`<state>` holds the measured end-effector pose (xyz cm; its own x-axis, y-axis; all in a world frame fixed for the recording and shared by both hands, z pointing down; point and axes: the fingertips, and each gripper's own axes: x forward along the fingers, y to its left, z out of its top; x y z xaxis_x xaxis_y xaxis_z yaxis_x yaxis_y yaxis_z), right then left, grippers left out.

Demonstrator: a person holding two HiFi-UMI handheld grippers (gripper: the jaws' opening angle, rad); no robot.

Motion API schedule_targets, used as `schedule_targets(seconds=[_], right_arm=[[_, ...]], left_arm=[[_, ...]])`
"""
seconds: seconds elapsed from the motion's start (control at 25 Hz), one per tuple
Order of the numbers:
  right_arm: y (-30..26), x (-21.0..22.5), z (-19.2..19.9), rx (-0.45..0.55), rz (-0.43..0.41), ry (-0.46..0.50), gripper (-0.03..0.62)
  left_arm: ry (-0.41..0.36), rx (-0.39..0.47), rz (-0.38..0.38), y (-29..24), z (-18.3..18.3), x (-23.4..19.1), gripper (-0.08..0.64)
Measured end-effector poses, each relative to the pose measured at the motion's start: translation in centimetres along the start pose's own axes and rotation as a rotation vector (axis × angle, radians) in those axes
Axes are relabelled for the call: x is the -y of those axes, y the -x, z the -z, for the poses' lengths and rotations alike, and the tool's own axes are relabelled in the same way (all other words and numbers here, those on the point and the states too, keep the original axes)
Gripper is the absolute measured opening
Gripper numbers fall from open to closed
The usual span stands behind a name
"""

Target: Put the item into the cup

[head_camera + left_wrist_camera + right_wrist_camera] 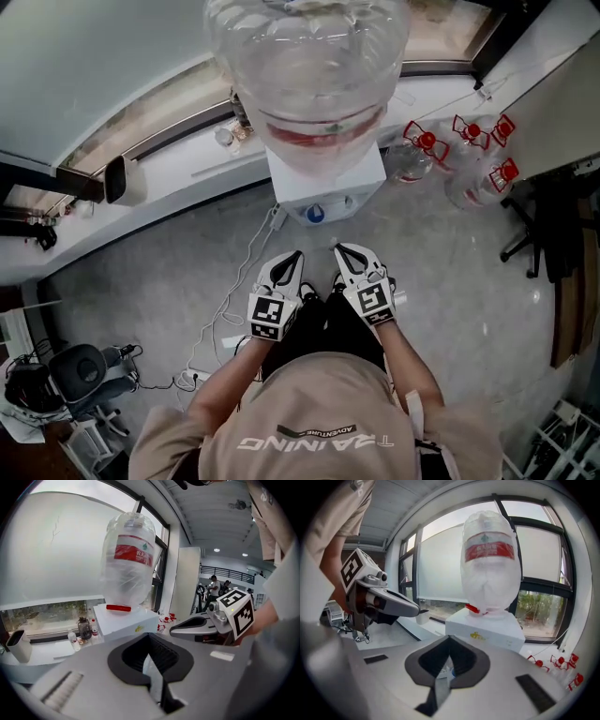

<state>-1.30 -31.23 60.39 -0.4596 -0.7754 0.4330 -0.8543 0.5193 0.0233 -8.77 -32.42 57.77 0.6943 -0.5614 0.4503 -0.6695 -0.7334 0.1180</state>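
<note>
A white cup stands at the left end of a white window ledge. Toward the middle, the person's bent arms hold both grippers side by side in front of the waist, marker cubes up, tips pointing at a white water dispenser against the ledge. The left gripper has its jaws closed together with nothing between them. A large clear bottle sits upside down on the dispenser. The right gripper, just beside the left, also has its jaws closed and empty. Farther right, empty bottles with red handles stand on the floor.
</note>
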Motion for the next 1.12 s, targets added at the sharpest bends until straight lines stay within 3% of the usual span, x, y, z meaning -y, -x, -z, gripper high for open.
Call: schedule_targets(seconds=[0.48, 0.76, 1.12], right_arm=[[-8.2, 3.2, 9.7, -0.049, -0.013, -0.035, 0.012], [-13.5, 3.1, 16.7, -0.057, -0.009, -0.063, 0.011], [-20.4, 3.4, 20.1, -0.045, -0.014, -0.043, 0.012]], left_arm=[[0.104, -0.082, -0.061, -7.7, 8.0, -2.3, 0.006], [0.080, -0.134, -0.060, -11.5, 14.9, -3.7, 0.006], [0.110, -0.185, -0.062, -15.0, 21.3, -6.4, 0.007]])
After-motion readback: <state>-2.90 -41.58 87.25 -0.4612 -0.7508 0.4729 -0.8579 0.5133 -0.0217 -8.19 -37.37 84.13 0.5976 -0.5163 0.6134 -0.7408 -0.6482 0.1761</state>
